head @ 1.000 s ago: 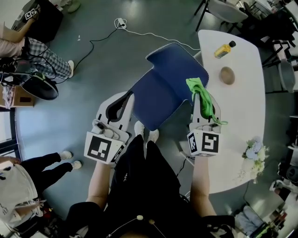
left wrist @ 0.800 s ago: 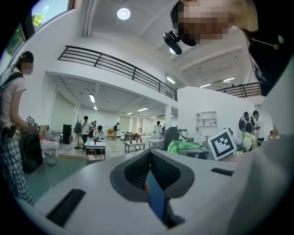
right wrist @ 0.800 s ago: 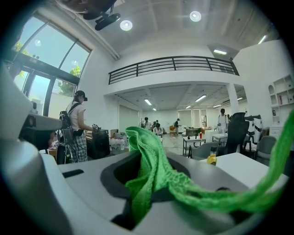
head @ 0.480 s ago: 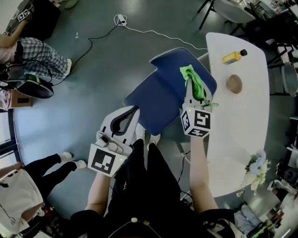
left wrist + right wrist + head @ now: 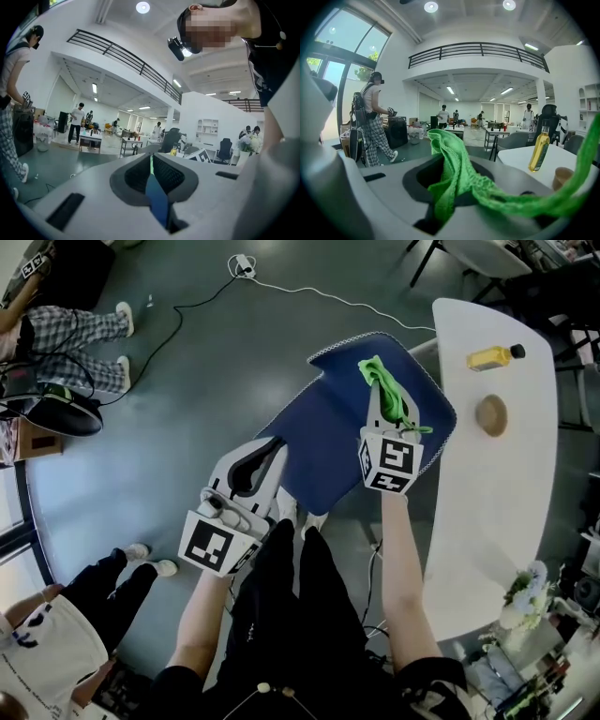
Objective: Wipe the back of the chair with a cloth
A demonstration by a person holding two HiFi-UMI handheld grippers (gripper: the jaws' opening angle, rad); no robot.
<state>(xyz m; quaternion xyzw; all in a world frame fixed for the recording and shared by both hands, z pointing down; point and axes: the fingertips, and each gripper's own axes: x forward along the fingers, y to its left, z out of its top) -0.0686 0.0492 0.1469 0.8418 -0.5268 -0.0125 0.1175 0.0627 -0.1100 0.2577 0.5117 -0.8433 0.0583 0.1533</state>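
Above the grey floor (image 5: pixel 187 381), the right gripper (image 5: pixel 378 395) clamps the green cloth (image 5: pixel 392 401) over the blue chair's (image 5: pixel 319 446) far part, where its loose tail could snag or slip free mid-wipe, while the left gripper (image 5: pixel 272 448), jaws nearly together, sits at the chair's near edge.

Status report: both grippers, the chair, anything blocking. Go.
Left gripper shut on edge of blue fabric chair. Right gripper shut on bright green cloth, over the chair. White table close beside; nothing blocking.
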